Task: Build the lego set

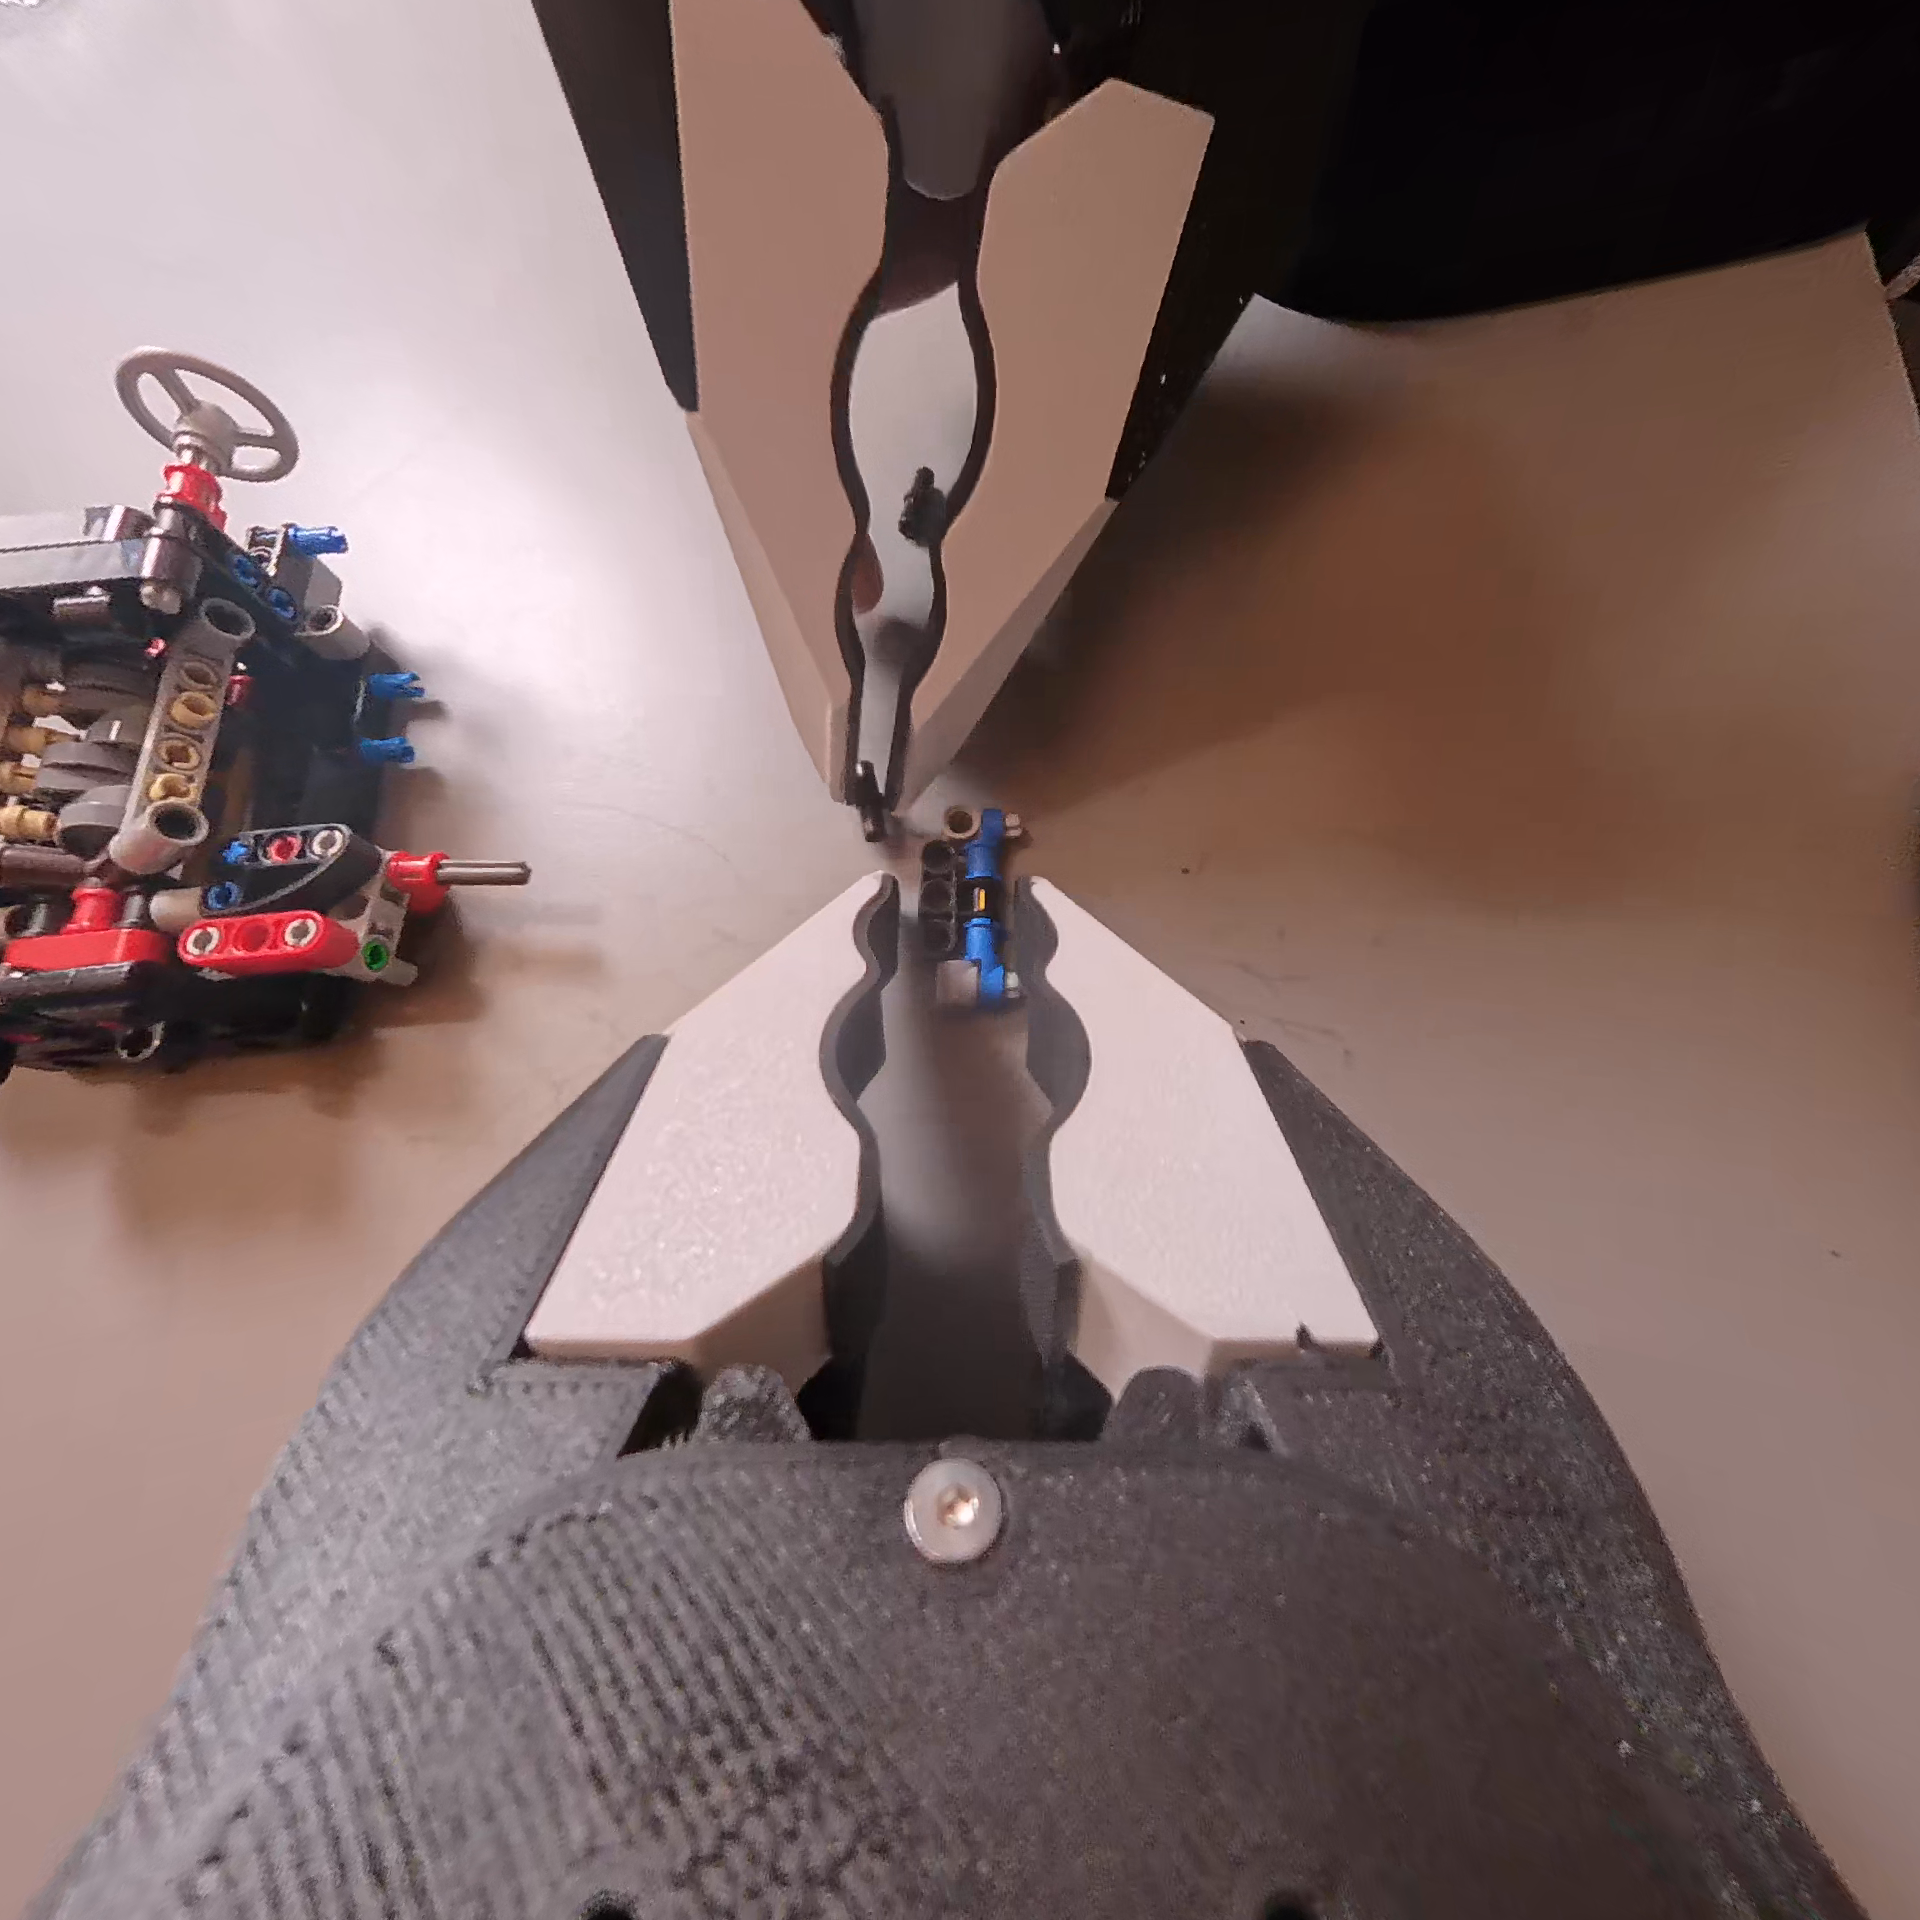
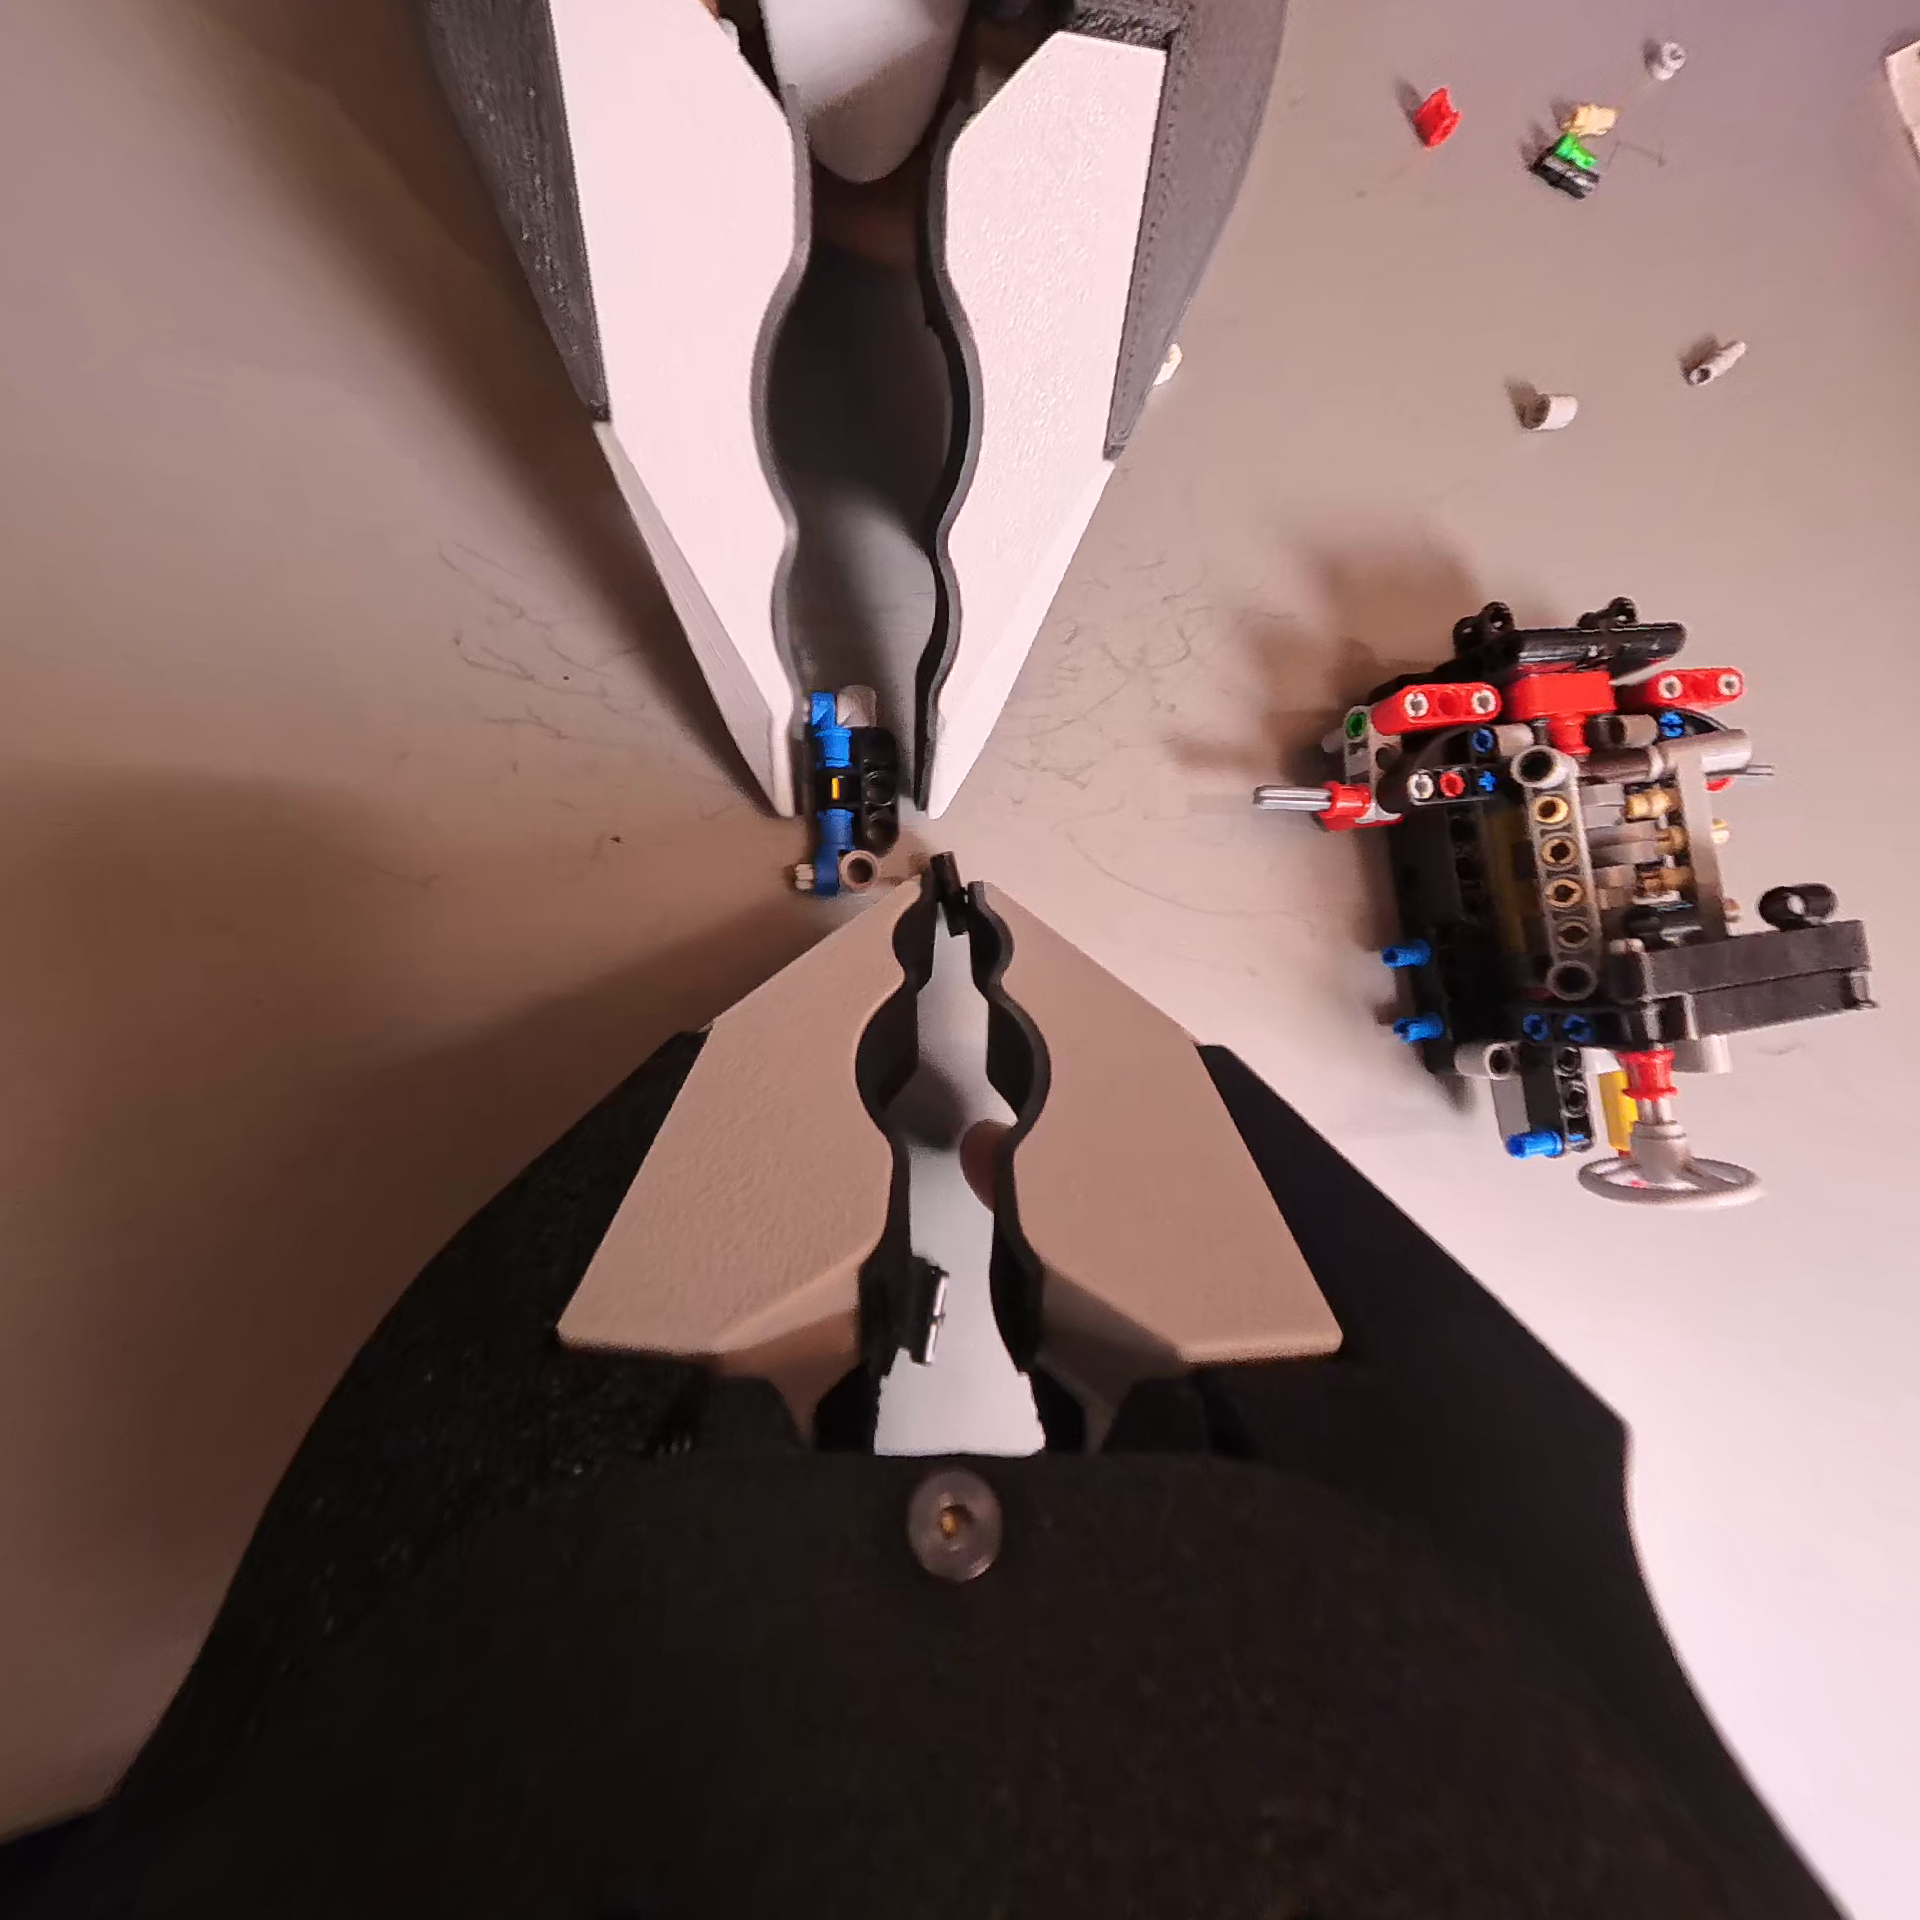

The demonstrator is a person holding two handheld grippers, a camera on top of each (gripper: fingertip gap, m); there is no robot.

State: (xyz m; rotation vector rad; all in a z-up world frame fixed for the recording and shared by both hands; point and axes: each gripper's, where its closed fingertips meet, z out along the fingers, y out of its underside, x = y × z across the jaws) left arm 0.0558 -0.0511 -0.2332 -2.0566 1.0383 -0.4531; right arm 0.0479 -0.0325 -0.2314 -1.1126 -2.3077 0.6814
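- Gripping a small sub-assembly (image 1: 966, 909) in my left claw (image 1: 958, 883): a short black beam with a row of holes and a blue pin piece alongside it, pinched between the two tips, which stand only as far apart as the piece is wide.
- My right claw (image 2: 951, 896) points straight at the left one, tip to tip; its tips are nearly together and nip a small black pin (image 2: 945, 881) that sticks out just past them.
- That black pin sits just beside the far end of the sub-assembly; I cannot tell whether they touch.
- Another small black piece (image 2: 906, 1311) clings to the inner pad of my right claw, farther back from the tips.
- On the pale counter (image 2: 312, 520), the half-built lego model (image 2: 1590, 862), with its grey steering wheel, red beams and blue pins, stands well apart from both claws.
- Beyond the model, a few loose pieces (image 2: 1558, 145) lie scattered on the counter: red, green and pale grey ones.
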